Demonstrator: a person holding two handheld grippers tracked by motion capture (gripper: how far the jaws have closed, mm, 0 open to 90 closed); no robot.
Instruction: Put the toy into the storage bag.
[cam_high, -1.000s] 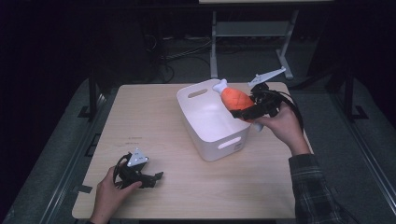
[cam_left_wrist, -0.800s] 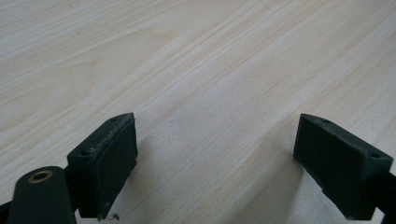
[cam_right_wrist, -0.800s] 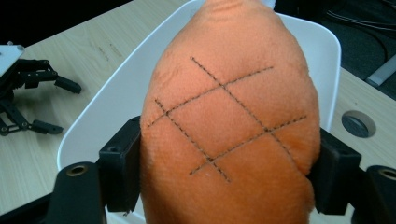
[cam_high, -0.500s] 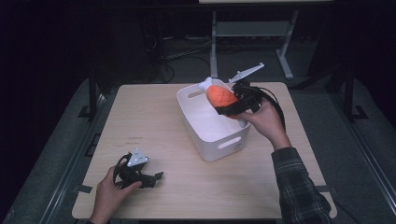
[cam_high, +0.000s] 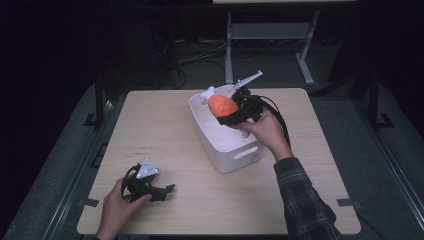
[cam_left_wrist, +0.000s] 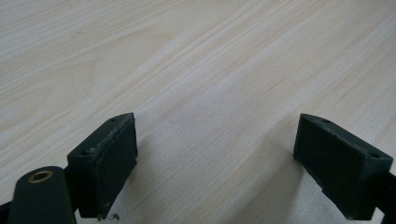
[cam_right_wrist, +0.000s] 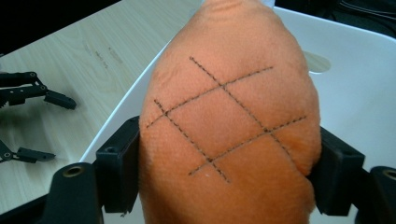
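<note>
Over white bin (cam_high: 235, 150): right gripper (cam_high: 235, 112), jaws clamped on orange plush toy (cam_right_wrist: 229, 116).
Near left worktop (cam_high: 165, 130): left gripper (cam_high: 162, 190), jaws apart, empty.

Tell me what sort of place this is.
Probably a lab or recording workspace, not a home: a bare light wood table stands in a dark room, loose cables lie on the floor behind it beside a metal stand, and a person works with handheld grippers.

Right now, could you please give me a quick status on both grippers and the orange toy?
Right gripper shut on orange plush toy, held over white bin. Left gripper open, jaws bare, low over table. Nothing in the way.
</note>
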